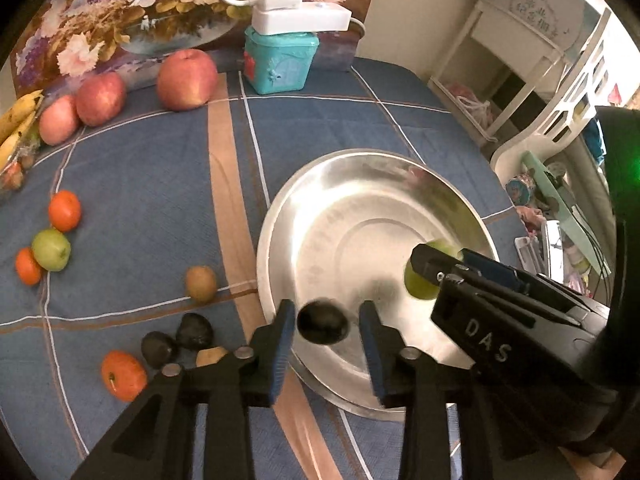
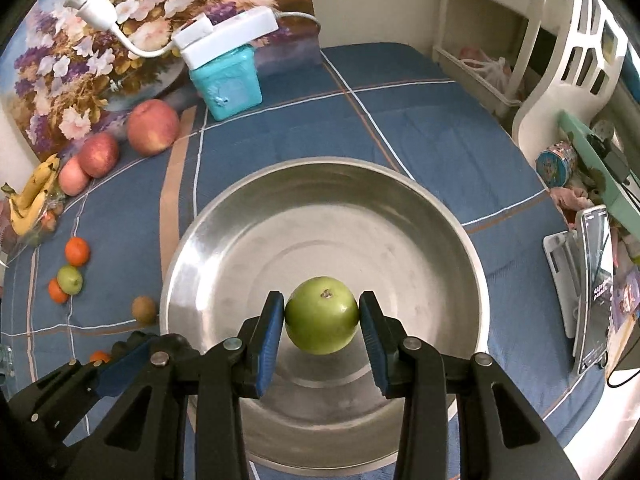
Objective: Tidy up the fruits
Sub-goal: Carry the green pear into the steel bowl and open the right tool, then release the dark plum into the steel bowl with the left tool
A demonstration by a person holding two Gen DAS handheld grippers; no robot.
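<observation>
A steel bowl [image 1: 320, 208] [image 2: 248, 216] sits on the blue plaid cloth. My left gripper [image 1: 325, 346] is open over the bowl's near rim; a blurred dark fruit [image 1: 322, 322] lies between its fingers without touching either pad. My right gripper [image 2: 322, 322] is shut on a green apple [image 2: 321, 320] above the bowl; the apple shows in the left wrist view [image 1: 418, 284] behind the right gripper [image 1: 440, 262]. Loose fruit lies left of the bowl: oranges [image 1: 64, 210], a green apple [image 1: 51, 249], a kiwi [image 1: 201, 283], two dark fruits [image 1: 194, 330], red apples [image 1: 186, 79].
Bananas [image 1: 18, 120] lie at the far left edge. A teal box [image 1: 280, 60] with a white power strip [image 1: 296, 14] on top stands at the back against a flower painting. A white chair and shelf [image 2: 560, 92] and a phone on a stand [image 2: 594, 288] are right of the table.
</observation>
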